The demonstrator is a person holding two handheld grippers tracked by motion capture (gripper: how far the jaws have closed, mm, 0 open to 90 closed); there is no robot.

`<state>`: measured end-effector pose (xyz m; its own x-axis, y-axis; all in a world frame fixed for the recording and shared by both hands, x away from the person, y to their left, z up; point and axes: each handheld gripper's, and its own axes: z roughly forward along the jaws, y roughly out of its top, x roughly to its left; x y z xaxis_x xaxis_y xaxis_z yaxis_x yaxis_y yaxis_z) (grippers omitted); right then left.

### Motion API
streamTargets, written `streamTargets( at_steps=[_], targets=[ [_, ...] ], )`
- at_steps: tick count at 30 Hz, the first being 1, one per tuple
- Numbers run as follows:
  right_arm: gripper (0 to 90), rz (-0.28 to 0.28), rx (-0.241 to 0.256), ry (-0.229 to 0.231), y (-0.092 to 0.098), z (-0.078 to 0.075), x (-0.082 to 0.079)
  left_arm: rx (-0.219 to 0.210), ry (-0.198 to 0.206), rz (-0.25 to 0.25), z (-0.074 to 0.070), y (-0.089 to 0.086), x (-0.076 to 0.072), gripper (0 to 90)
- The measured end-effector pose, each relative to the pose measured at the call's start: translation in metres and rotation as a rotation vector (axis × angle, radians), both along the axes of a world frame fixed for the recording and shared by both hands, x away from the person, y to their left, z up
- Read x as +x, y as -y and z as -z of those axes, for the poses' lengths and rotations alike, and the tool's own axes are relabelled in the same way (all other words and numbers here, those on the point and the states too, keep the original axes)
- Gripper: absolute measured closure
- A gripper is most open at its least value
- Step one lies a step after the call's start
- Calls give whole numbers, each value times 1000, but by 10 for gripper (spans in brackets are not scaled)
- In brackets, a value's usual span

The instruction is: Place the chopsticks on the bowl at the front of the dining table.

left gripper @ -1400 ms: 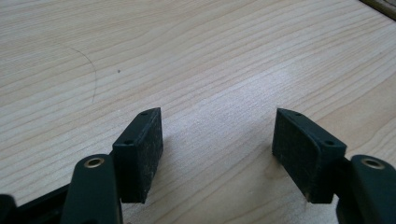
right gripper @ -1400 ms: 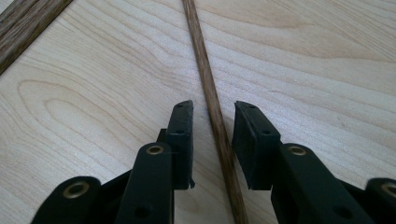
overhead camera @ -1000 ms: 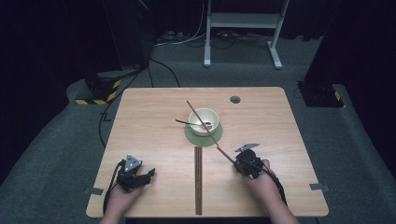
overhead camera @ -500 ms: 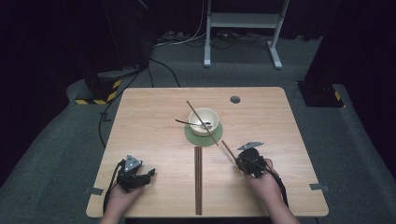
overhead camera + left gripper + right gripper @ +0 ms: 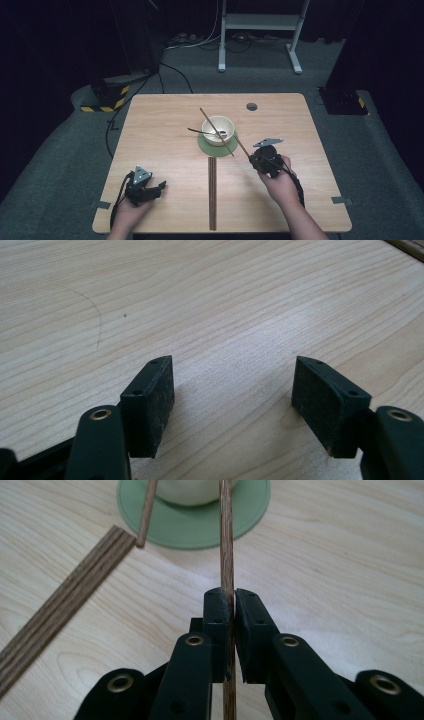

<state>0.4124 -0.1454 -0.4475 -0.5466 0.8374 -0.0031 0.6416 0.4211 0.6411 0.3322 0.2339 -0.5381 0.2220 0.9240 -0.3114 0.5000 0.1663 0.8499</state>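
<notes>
The right gripper [image 5: 231,600] has its fingers clamped on a thin brown wooden chopstick [image 5: 226,540], slanting toward the bowl [image 5: 218,130]. The left gripper [image 5: 232,395] rests on the desk [image 5: 160,125], fingers wide apart, holding nothing.

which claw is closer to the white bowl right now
Right. The right claw sits just off the bowl's near right side, shut on a chopstick that points toward it. The left claw rests open at the table's near left, well away from the bowl.
</notes>
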Motion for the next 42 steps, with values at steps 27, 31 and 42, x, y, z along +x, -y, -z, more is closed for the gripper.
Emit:
streamTargets(
  at_steps=[27,31,42],
  targets=[
    [836,-16,-1,34,-51,-21,55,20,-3,20,0,-2,0,329],
    [836,-16,-9,36,-57,-21,62,6,-1,12,0,-1,0,328],
    [836,1,5,21,-69,-29,79,22,-5,26,0,-2,-1,328]
  ],
)
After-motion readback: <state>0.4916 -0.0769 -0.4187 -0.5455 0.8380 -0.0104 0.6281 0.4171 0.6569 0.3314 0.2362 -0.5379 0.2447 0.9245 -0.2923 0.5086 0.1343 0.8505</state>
